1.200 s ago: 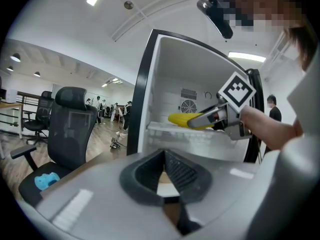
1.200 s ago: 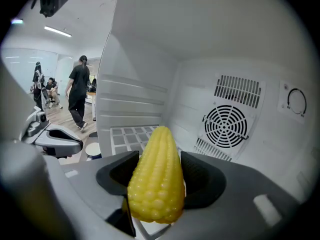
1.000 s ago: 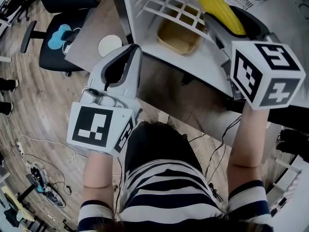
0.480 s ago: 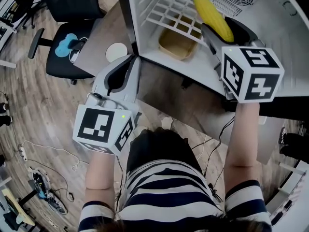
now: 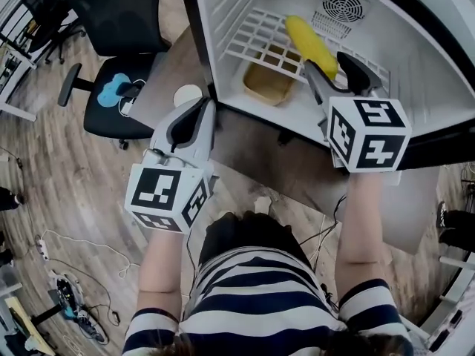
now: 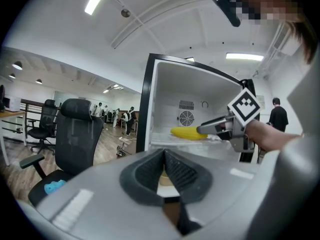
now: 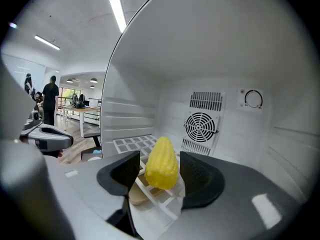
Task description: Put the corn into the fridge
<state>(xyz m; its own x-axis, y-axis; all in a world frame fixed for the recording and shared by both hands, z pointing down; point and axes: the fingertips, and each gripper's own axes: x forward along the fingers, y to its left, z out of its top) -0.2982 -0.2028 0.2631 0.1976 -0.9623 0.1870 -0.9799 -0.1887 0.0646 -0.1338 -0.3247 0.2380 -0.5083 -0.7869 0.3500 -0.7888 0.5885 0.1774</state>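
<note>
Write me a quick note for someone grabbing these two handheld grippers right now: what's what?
Left gripper: jaws shut, empty, outside the fridge.
Right gripper: jaws open, just narrowed slightly, either side of the yellow corn cob without pressing it.
Corn lies on the white wire shelf inside the open white fridge.
Done: corn placed. Left: draw the right gripper out.

Navy-white striped shirt [image 5: 252, 306]; grey left tool [image 5: 199, 108], right tool [image 5: 330, 69]; marker cubes [image 5: 165, 196] [image 5: 367, 132].
</note>
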